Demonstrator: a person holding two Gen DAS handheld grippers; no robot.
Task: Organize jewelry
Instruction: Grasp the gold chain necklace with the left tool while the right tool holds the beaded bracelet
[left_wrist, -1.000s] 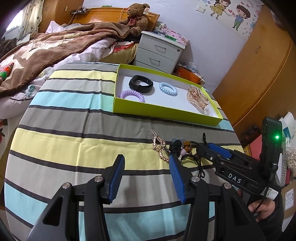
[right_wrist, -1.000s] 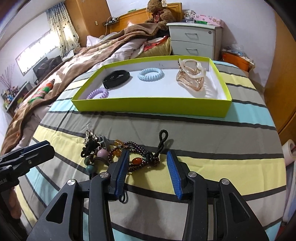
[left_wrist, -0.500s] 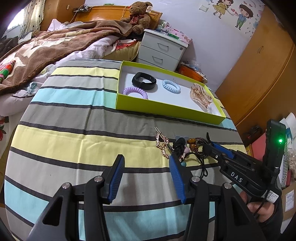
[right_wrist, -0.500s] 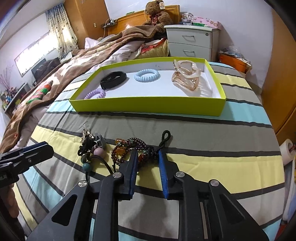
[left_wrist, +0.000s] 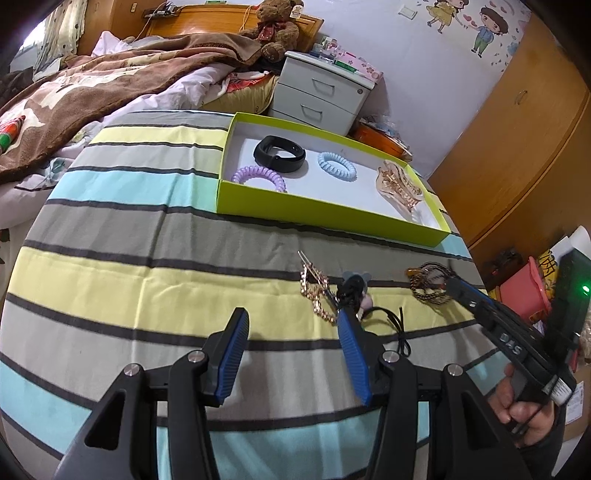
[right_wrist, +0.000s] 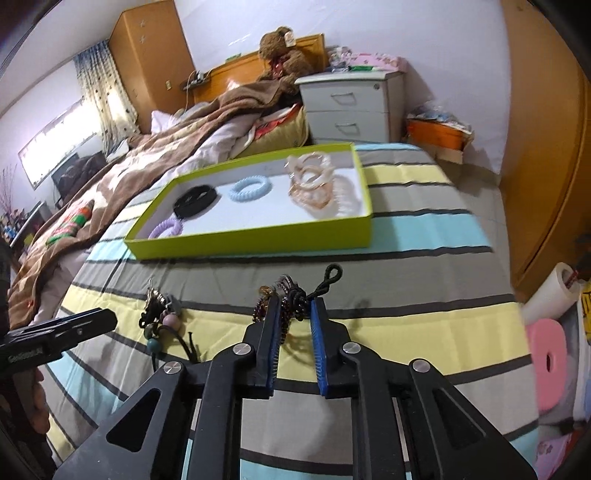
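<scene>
Hanging between the narrowed jaws of the right tool (right_wrist: 294, 308), the dark beaded bracelet (right_wrist: 286, 302) appears lifted just clear of the striped worktop (right_wrist: 424, 291), its corded loop sticking out past the fingertips toward the green tray (right_wrist: 258, 242). The grip looks like a pinch on a few strands only, with amber beads bunched at the left fingertip, so the likely failure is the bracelet slipping out or dangling unevenly on the way over; a quick swing could also shake it loose, and a trailing end could catch the tray's near wall if the carry is too low. The left tool (left_wrist: 291, 332) hovers wide open with nothing in it, low over the worktop just behind a gold chain (left_wrist: 316, 291) and a beaded charm on a black cord (left_wrist: 354, 291), which lie close together and may tangle when picked. Inside the tray sit a black band (left_wrist: 279, 153), a lilac coil tie (left_wrist: 258, 177), a blue coil tie (left_wrist: 337, 166) and a translucent hair claw (left_wrist: 399, 182); the free floor seems to be between the blue tie and the claw. Beyond stand a bed, a white nightstand (right_wrist: 351, 107) and a teddy bear (right_wrist: 280, 51), none in the path.
</scene>
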